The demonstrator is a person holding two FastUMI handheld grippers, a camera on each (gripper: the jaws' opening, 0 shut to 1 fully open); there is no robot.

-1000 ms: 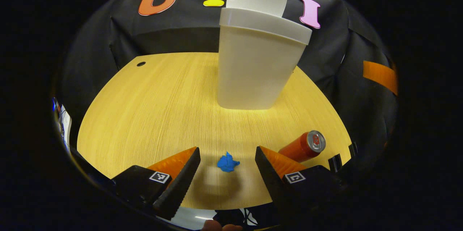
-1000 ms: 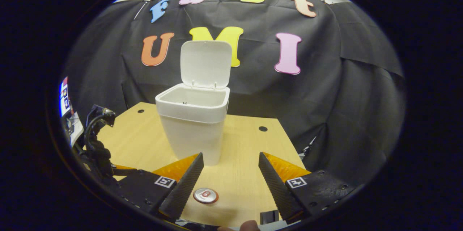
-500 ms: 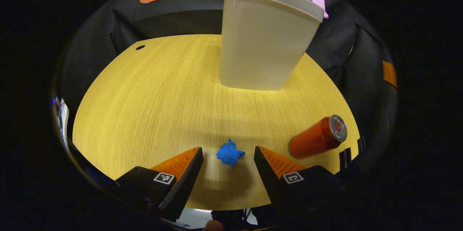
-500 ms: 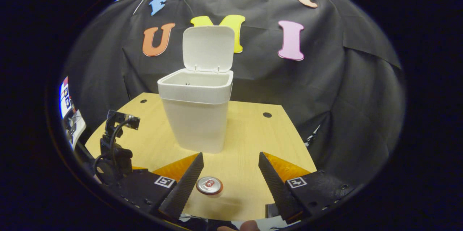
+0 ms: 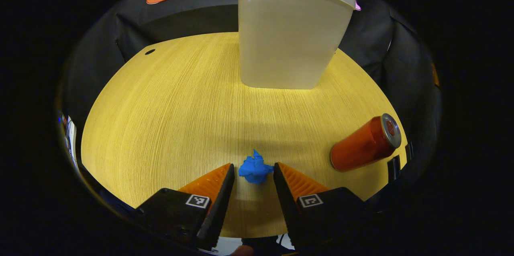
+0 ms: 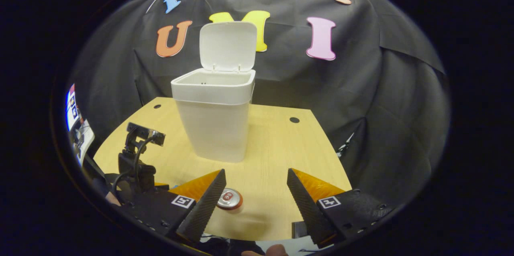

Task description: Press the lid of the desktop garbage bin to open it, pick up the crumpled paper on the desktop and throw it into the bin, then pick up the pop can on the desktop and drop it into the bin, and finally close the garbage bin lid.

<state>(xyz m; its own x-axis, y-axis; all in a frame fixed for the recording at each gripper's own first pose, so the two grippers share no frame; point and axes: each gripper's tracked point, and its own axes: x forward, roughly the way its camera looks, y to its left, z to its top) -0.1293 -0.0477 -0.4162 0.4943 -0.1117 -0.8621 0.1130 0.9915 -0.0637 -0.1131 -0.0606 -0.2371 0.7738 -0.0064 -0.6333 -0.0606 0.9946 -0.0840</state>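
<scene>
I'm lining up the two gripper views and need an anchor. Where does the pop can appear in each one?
Left gripper view: the pop can stands on the desktop at lower right, right of the left gripper.
Right gripper view: its top shows at bottom centre, just inside the right gripper by one finger.
Shared landmark: the white garbage bin.

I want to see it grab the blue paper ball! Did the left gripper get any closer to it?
Yes. The left gripper moved forward over the table; its fingers narrowed and now flank the paper ball, not yet squeezing it.
</scene>
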